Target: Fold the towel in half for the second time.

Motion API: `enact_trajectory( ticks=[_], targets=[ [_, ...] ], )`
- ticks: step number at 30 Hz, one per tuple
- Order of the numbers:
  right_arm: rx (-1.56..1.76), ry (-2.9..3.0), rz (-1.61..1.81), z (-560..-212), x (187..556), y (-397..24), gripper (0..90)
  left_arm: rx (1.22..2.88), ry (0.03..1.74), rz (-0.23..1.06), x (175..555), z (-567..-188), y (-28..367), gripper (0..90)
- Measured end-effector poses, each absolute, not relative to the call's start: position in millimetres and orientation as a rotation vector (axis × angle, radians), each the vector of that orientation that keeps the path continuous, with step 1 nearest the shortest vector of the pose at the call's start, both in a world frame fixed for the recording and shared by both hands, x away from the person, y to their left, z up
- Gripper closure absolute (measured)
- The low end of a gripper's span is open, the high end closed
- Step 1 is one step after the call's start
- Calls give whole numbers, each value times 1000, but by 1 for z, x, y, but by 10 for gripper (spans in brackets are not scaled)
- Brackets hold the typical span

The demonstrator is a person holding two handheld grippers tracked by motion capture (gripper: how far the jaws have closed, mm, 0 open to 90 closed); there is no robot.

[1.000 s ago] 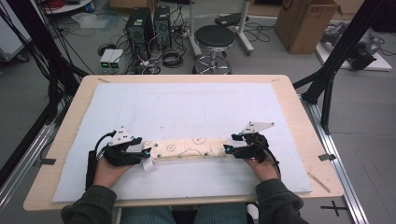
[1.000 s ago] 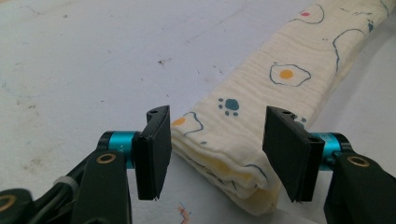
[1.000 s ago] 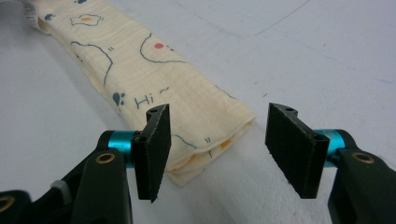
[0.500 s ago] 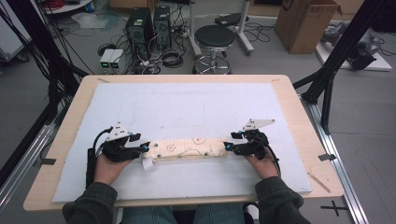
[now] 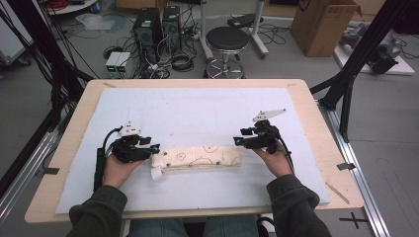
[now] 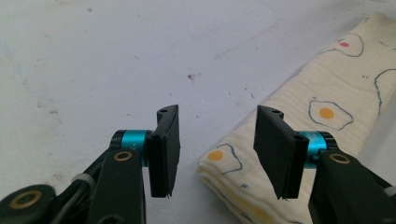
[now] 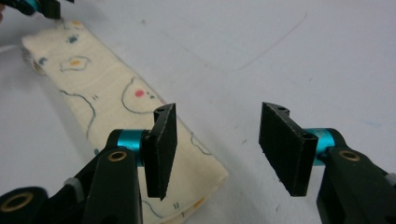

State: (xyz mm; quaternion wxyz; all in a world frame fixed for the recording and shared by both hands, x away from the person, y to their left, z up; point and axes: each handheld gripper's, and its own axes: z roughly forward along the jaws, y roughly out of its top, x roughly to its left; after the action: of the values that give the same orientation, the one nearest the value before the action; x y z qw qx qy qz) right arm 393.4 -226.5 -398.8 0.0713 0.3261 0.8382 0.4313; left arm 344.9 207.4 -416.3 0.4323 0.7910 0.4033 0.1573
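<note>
A folded cloth point(image 5: 200, 159), cream with fried-egg drawings, lies as a long narrow strip across the near middle of the white mat point(image 5: 197, 113) that covers the bench point(image 5: 69, 118). The person holds a gripper at each end of it.

The left gripper point(image 5: 152, 148) sits just at the strip's left end. In the left gripper view its jaws stand apart and have just been closing; the corner of the cloth point(image 6: 233, 163) lies below the gap, nearer the right-hand jaw, and the pads do not press on it.

The right gripper point(image 5: 238, 141) is just beside the strip's right end. In the right gripper view its jaws also stand apart and have just been closing, with bare mat between them; the cloth point(image 7: 116, 107) end lies under the left-hand jaw, ungripped.
</note>
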Motion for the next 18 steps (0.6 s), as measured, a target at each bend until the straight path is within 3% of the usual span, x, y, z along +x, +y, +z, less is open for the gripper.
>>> enact_trajectory(
  ticks=[18],
  targets=[
    [1046,2607,1218,-432,396,-223,553,2108,1006,312,350,-435,199,556]
  ],
)
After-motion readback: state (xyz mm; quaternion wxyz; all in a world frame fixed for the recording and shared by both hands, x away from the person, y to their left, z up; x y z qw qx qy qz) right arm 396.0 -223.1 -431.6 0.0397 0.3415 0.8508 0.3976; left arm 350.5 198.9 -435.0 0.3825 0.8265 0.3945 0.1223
